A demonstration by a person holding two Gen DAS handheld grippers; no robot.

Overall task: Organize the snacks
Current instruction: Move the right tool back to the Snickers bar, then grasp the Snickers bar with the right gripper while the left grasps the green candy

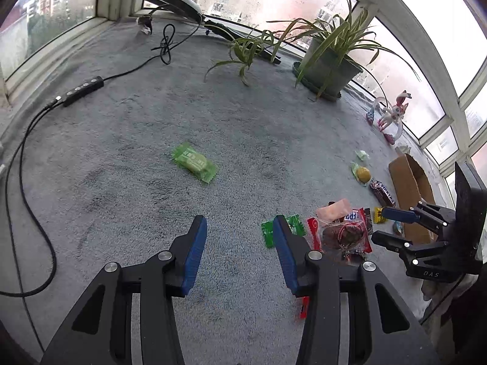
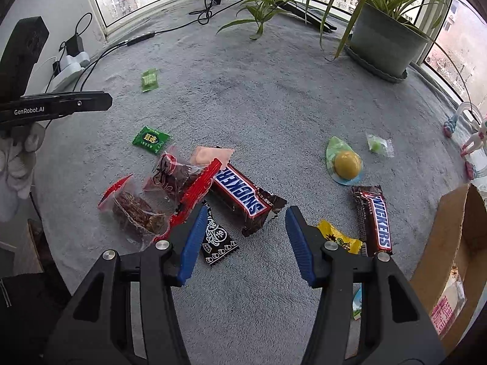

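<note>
- Left gripper (image 1: 240, 225), blue-padded black jaws spread wide and empty, lower centre of the left wrist view; light green wrapped snack (image 1: 194, 162) lies mid-frame on grey carpet (image 1: 121, 152).
- Right gripper (image 2: 245, 216), also wide and empty, above the carpet; large brown Snickers bar (image 2: 242, 196) centre; brown cardboard box (image 2: 450, 243) at right edge.

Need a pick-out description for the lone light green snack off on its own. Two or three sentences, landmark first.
Start from the potted spider plant by the window and look across the grey carpet toward the power strip. There lies a light green snack packet. Unlike the darker green packet beside the snack pile, it lies alone, with nothing touching it.
</note>
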